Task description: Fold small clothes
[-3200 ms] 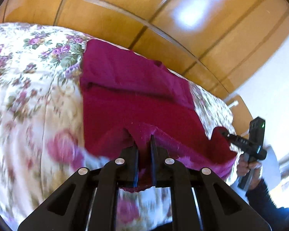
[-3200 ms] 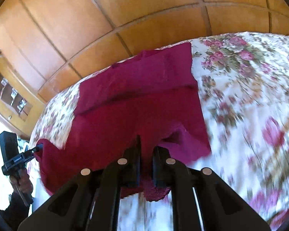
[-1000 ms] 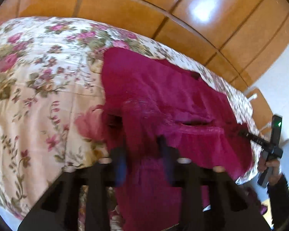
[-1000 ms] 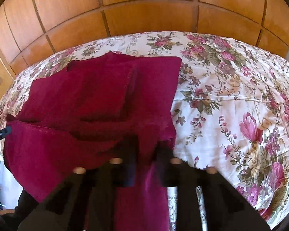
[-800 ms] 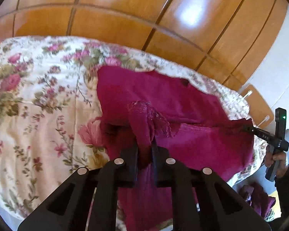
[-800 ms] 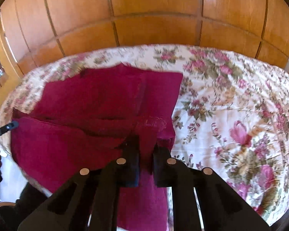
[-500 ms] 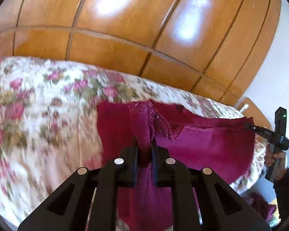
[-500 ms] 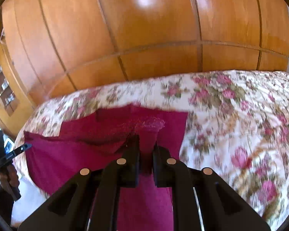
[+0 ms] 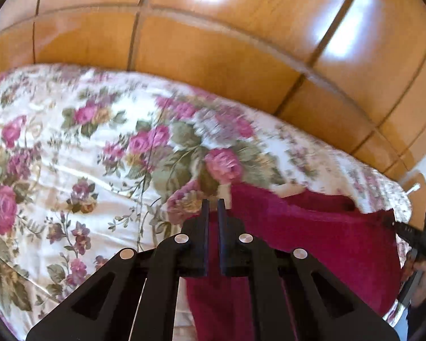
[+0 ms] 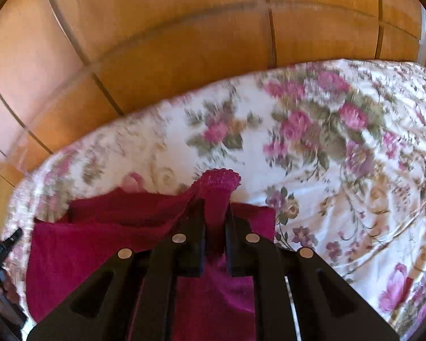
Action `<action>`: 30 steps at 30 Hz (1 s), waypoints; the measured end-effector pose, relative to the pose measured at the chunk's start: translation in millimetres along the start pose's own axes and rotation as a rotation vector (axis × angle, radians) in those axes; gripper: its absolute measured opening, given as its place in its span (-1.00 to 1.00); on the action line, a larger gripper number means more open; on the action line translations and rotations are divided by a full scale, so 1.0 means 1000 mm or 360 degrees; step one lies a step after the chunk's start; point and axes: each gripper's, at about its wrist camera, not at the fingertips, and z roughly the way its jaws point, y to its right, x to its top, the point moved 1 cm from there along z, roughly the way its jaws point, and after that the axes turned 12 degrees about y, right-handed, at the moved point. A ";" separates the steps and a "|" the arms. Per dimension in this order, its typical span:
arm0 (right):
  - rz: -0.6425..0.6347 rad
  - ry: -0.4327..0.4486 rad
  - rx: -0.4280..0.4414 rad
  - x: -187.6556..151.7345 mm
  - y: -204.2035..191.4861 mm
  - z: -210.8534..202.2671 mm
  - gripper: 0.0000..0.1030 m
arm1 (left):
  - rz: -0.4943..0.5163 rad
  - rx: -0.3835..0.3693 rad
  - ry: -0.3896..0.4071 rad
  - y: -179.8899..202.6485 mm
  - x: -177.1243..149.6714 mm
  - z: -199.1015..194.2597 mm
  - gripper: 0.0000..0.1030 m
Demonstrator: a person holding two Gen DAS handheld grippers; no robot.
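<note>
Crimson knit: the garment (image 10: 105, 244), soft and limp, light by the look of its drape; lies at the near edge of the bed.
Right gripper (image 10: 215, 207): jaws narrow, pinching a lace-trimmed corner that stands up between them.
Left gripper (image 9: 213, 207): jaws nearly closed over red cloth; whether they truly pinch it, cannot tell.
Hold: corners and hems judged best; the cloth sags between the grips.
Bedspread (image 9: 71, 142): floral, bare beyond the garment, open room to lay the fold.
Far limit: wood panel wall (image 10: 184, 42).
</note>
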 end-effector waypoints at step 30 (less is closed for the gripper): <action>0.0045 -0.0029 -0.0023 0.002 -0.003 0.026 -0.36 | 0.0258 0.0156 -0.0133 0.031 -0.024 0.017 -0.87</action>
